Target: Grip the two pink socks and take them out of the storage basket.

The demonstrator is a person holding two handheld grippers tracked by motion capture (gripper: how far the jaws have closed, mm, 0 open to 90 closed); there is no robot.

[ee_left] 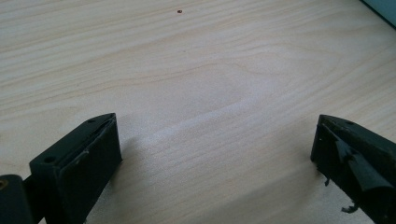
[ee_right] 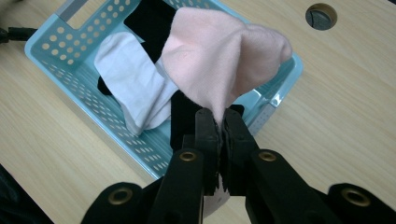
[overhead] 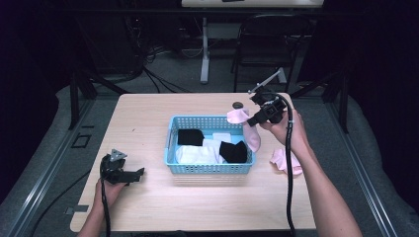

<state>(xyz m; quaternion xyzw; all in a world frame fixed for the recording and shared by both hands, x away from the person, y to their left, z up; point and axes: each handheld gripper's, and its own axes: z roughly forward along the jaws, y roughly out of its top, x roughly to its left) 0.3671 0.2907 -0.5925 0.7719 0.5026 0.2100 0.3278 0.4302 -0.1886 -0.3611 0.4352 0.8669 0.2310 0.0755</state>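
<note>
Right gripper (ee_right: 219, 122) pinches pink sock (ee_right: 219, 60); left gripper (ee_left: 212, 149) gapes wide.

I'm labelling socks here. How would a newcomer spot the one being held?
Find the blue basket mid-table. At its far right corner the right gripper pinches a pink sock that drapes over the rim. The other pink sock lies flat on the table.

The worktop (overhead: 148, 207) is lit evenly from above while the room around it is very dark; the high view is a little soft and grainy. In the left gripper view the tongs (ee_left: 212, 158) are blurred and throw soft shadows; the right gripper view is sharper.
</note>
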